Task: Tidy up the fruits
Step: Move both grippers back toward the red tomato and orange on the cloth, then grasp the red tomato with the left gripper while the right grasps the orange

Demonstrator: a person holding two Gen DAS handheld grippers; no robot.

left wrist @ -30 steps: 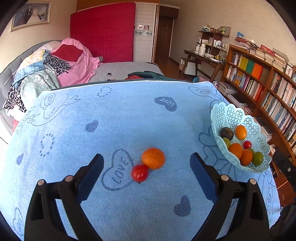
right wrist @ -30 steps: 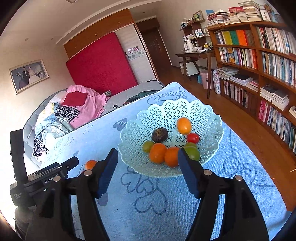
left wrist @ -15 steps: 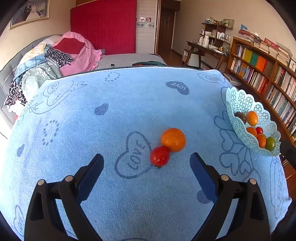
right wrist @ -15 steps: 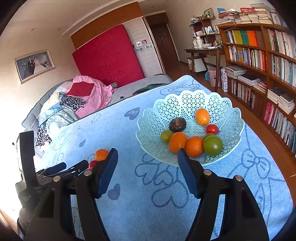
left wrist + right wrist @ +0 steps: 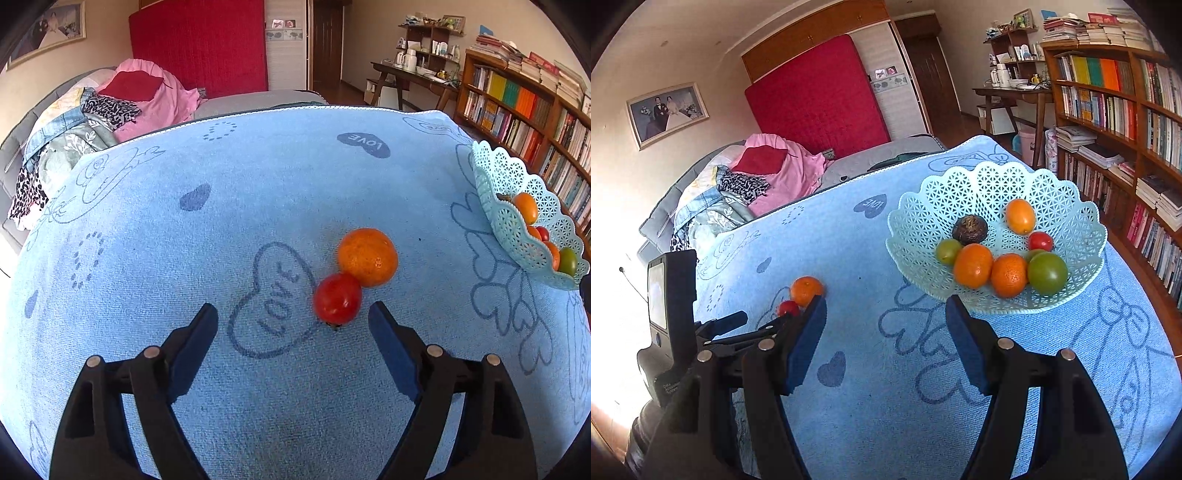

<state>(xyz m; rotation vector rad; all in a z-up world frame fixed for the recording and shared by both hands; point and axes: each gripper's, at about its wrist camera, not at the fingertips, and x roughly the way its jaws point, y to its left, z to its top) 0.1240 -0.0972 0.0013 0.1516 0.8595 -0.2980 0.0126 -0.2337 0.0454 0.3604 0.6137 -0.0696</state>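
A red tomato (image 5: 337,298) and an orange (image 5: 368,257) lie touching on the blue cloth. My left gripper (image 5: 293,317) hovers just short of them; its jaws are closing with nothing between them, the tomato lying just beyond the tips. At the cloth's right edge stands a pale blue lattice basket (image 5: 993,184) with several fruits: oranges, green ones, a small tomato, a dark one. My right gripper (image 5: 886,312) is open and empty, close in front of the basket. In the right wrist view the loose orange (image 5: 807,290) and tomato (image 5: 788,307) show at left, beside the left gripper's body (image 5: 670,317).
The blue cloth (image 5: 258,177) covers the whole work surface. Behind it is a bed with piled clothes (image 5: 122,103) and a red headboard. Bookshelves (image 5: 1126,122) line the right wall, past a wooden desk (image 5: 413,79).
My left gripper has dropped closer to the tomato and orange, and its jaws have narrowed. The right gripper has shifted left, so the basket sits further right in its view.
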